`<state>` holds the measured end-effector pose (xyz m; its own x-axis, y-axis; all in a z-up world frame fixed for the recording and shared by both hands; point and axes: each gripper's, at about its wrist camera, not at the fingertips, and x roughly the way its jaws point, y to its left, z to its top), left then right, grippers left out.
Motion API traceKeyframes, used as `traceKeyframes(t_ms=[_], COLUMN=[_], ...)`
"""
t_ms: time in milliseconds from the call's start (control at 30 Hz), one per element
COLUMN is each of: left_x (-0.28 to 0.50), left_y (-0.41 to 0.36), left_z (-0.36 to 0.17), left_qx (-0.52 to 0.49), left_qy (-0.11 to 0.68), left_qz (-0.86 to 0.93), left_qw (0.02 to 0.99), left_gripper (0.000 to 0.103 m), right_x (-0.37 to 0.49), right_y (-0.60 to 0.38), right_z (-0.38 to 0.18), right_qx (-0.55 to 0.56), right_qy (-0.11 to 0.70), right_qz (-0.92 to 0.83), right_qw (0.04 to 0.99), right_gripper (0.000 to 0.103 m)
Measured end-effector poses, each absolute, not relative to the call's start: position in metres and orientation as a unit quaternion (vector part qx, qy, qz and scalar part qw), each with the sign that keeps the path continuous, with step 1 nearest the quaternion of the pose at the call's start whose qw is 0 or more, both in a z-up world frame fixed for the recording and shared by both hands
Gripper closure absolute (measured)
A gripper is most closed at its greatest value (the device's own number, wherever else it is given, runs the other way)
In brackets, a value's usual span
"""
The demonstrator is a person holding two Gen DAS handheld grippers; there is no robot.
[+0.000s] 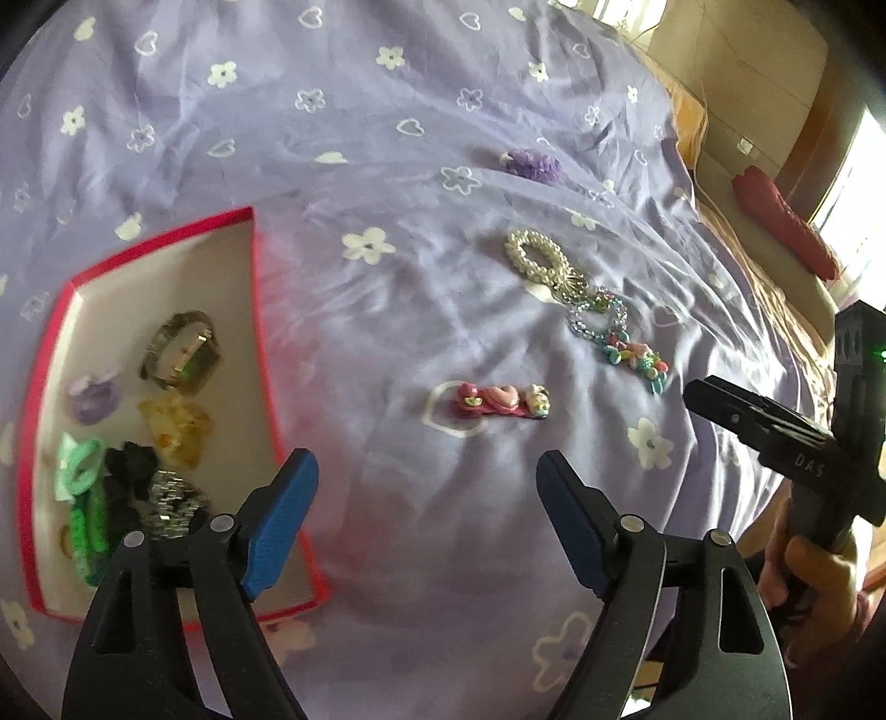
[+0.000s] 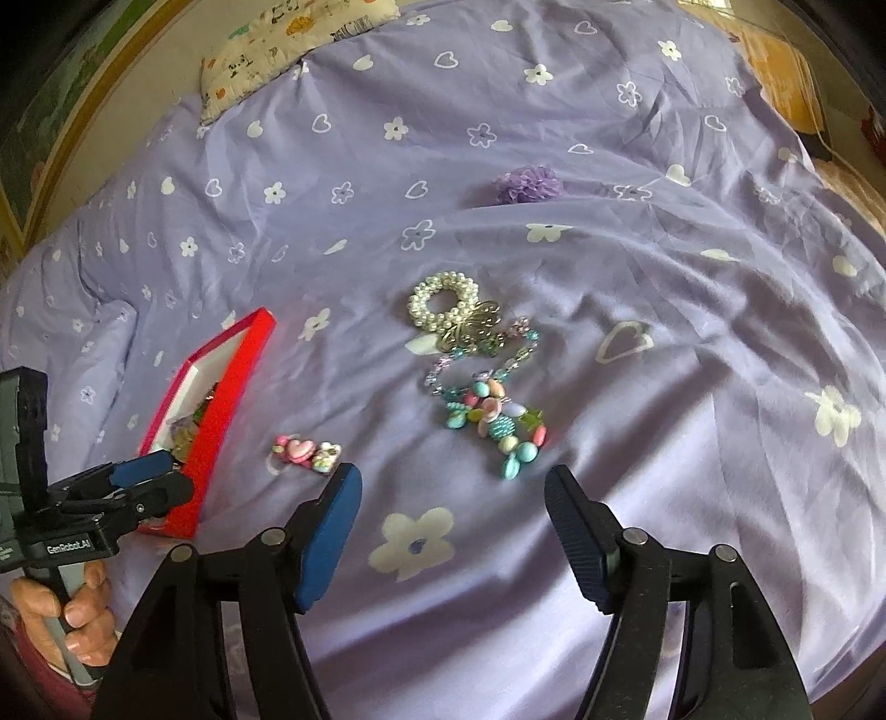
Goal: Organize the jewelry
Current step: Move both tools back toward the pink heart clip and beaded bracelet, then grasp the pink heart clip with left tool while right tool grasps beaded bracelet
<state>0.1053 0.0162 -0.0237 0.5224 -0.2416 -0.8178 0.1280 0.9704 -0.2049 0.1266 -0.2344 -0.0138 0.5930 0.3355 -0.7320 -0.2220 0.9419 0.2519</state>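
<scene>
A red box (image 1: pixel 260 332) with a white inside lies on the purple bedsheet at left and holds several hair ties and clips; it also shows in the right wrist view (image 2: pixel 221 410). A pink heart hair clip (image 1: pixel 501 400) (image 2: pixel 307 453) lies just ahead of my open, empty left gripper (image 1: pixel 426 471). A pearl scrunchie (image 1: pixel 540 257) (image 2: pixel 443 302), a pastel bead bracelet (image 1: pixel 620 338) (image 2: pixel 493 415) and a purple flower clip (image 1: pixel 531 162) (image 2: pixel 526 183) lie farther out. My right gripper (image 2: pixel 451 487) is open and empty, just short of the bracelet.
The flowered purple sheet (image 2: pixel 664 249) covers the bed. A patterned pillow (image 2: pixel 288 39) lies at its far edge. A dark red cloth (image 1: pixel 786 221) lies on the orange surface beyond the bed's right edge.
</scene>
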Motion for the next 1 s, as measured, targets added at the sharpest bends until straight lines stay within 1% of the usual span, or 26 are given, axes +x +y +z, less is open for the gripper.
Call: traceKeyframes(t_ms=[367,667,700,733,767,800,833,867,900,933,967,1000], left_x=[0.139,0.17,0.173,0.176,0.179,0.181,0.182,0.182,0.182,0.18,0.178,0.176], left_y=[-0.017,-0.025,-0.027,-0.028,-0.03,-0.031,-0.031,-0.032,-0.031,-0.03,-0.03,-0.028], left_z=[-0.048,-0.07,-0.07,-0.071,-0.071,-0.07,-0.07,-0.069,-0.068,-0.066,-0.066,-0.066], left_qx=[-0.109,-0.107,-0.1,-0.091,-0.08,-0.072,-0.066,-0.06,-0.056,-0.05,-0.044,-0.045], left_qy=[0.516,0.526,0.523,0.52,0.517,0.515,0.513,0.513,0.509,0.506,0.507,0.508], left_qz=[-0.128,-0.104,-0.101,-0.098,-0.098,-0.1,-0.104,-0.11,-0.112,-0.115,-0.121,-0.129], left_qw=[0.84,0.837,0.84,0.843,0.846,0.849,0.849,0.849,0.851,0.853,0.852,0.85], left_gripper=[0.021,0.021,0.023,0.026,0.037,0.048,0.05,0.051,0.063,0.07,0.071,0.071], right_x=[0.158,0.164,0.164,0.164,0.164,0.164,0.164,0.164,0.164,0.164,0.163,0.163], right_y=[-0.231,-0.228,-0.227,-0.226,-0.226,-0.226,-0.227,-0.228,-0.229,-0.231,-0.233,-0.234], right_z=[-0.029,-0.045,-0.045,-0.045,-0.046,-0.047,-0.047,-0.047,-0.047,-0.047,-0.047,-0.047], right_qx=[0.022,0.012,0.007,0.002,-0.002,-0.002,-0.002,-0.001,0.002,0.009,0.019,0.026], right_qy=[0.434,0.445,0.445,0.445,0.446,0.447,0.447,0.447,0.449,0.451,0.454,0.455], right_qz=[0.153,0.155,0.153,0.149,0.146,0.144,0.141,0.139,0.139,0.142,0.148,0.152], right_qw=[0.888,0.882,0.883,0.883,0.883,0.883,0.883,0.883,0.883,0.881,0.879,0.877], right_gripper=[0.031,0.033,0.034,0.04,0.049,0.055,0.062,0.067,0.071,0.084,0.087,0.087])
